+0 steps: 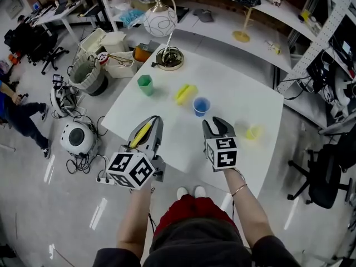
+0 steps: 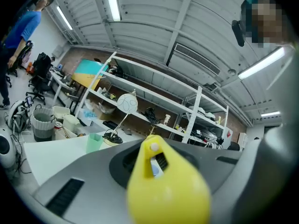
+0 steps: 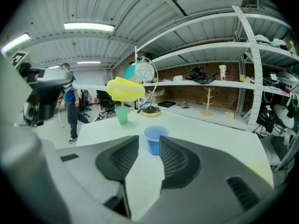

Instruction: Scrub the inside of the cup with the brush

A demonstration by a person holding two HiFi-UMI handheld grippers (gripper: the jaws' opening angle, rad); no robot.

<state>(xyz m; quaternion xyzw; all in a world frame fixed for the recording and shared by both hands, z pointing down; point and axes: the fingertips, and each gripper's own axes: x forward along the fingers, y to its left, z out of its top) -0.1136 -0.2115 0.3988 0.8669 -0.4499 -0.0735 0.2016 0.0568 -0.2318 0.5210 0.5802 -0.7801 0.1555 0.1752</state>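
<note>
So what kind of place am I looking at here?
Most likely a lab or workshop rather than a home: white metal shelving loaded with gear, a black office chair, and cables strewn on the floor beside the white table.

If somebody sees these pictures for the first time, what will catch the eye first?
Probably the yellow brush clamped in the left gripper, at the near edge of the white table; it looms large in the left gripper view. Then the blue cup, upright on that table just ahead of the open right gripper, with a green cup farther back on the left.
</note>
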